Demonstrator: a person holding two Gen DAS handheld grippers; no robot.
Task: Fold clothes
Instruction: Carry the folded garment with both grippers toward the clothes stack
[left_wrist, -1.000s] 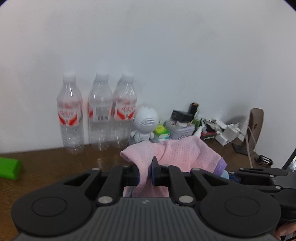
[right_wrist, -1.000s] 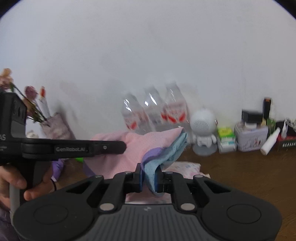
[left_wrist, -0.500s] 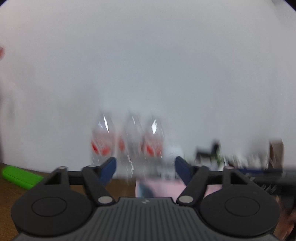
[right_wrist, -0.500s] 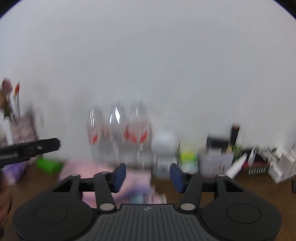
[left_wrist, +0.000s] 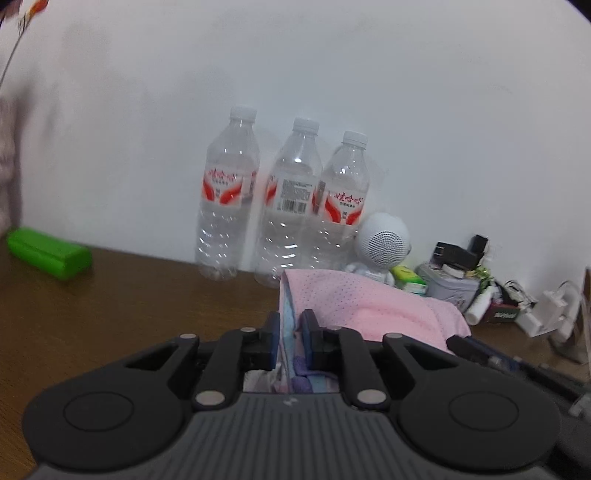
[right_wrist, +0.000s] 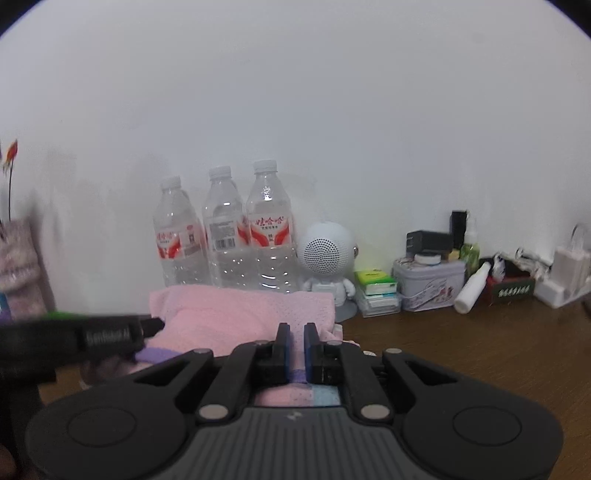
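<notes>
1. Two grippers work one pink garment (left_wrist: 373, 306), which lies bunched on the table (left_wrist: 147, 295) just ahead of our fingers, in front of three water bottles (right_wrist: 225, 236).
2. We judge a fold is under way; next we need to carry the pinched edges over together and lay them flat.
3. Our left gripper (left_wrist: 290, 341) is nearly closed, clamping a layered edge of cloth.
4. Our right gripper (right_wrist: 296, 349) is likewise narrowed over a purple-trimmed edge, apparently pinching it.
</notes>
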